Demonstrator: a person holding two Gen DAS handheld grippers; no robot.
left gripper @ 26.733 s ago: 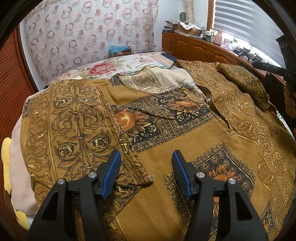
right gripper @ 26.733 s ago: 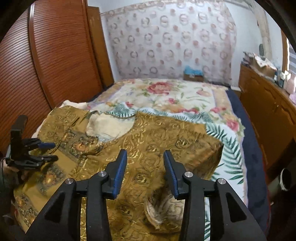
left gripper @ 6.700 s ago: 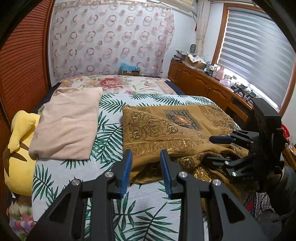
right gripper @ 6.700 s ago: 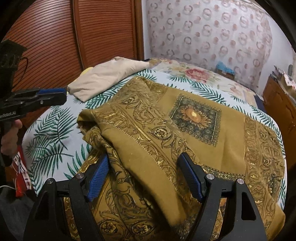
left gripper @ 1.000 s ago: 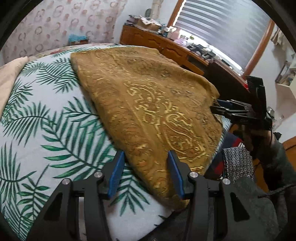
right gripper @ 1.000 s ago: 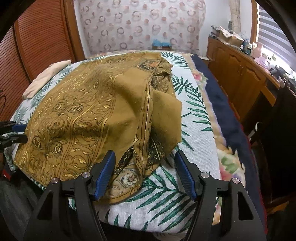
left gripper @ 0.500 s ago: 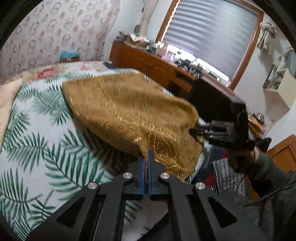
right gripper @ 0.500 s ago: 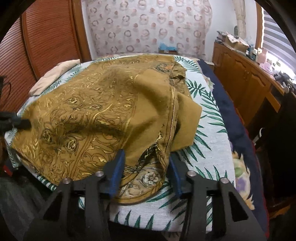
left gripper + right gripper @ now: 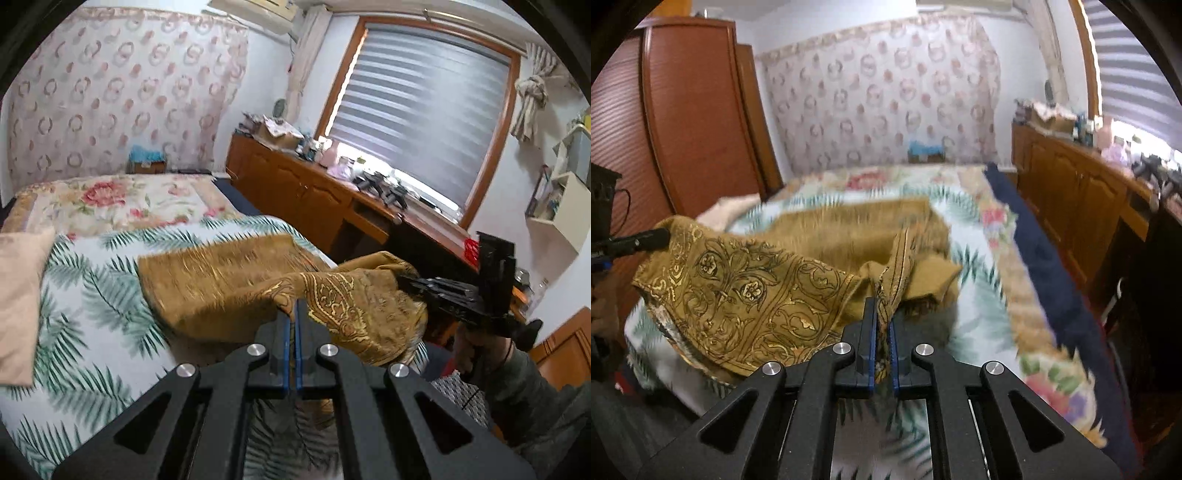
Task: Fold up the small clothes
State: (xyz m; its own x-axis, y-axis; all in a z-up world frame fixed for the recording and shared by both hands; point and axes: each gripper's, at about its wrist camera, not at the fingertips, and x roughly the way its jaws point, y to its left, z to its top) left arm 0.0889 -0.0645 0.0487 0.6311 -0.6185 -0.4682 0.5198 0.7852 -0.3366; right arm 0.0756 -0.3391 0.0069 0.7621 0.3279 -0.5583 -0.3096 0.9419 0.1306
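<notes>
A mustard-gold patterned garment (image 9: 236, 284) lies partly folded on the palm-leaf bedspread (image 9: 85, 317). My left gripper (image 9: 294, 314) is shut on its near edge and holds that edge up off the bed. My right gripper (image 9: 882, 314) is shut on the garment's other near corner (image 9: 746, 291), also lifted. The right gripper also shows in the left wrist view (image 9: 402, 280), and the left gripper shows in the right wrist view (image 9: 665, 233). The garment's far half rests on the bed.
A beige folded cloth (image 9: 18, 295) lies at the bed's left side. A wooden sideboard (image 9: 303, 199) with clutter runs along the window wall. A brown wardrobe (image 9: 683, 125) stands to the left. A floral quilt (image 9: 110, 199) covers the far bed.
Both grippers have closed on the garment's near edge and lifted it off the bed, moving toward the far side. One second ago both were open over the cloth.
</notes>
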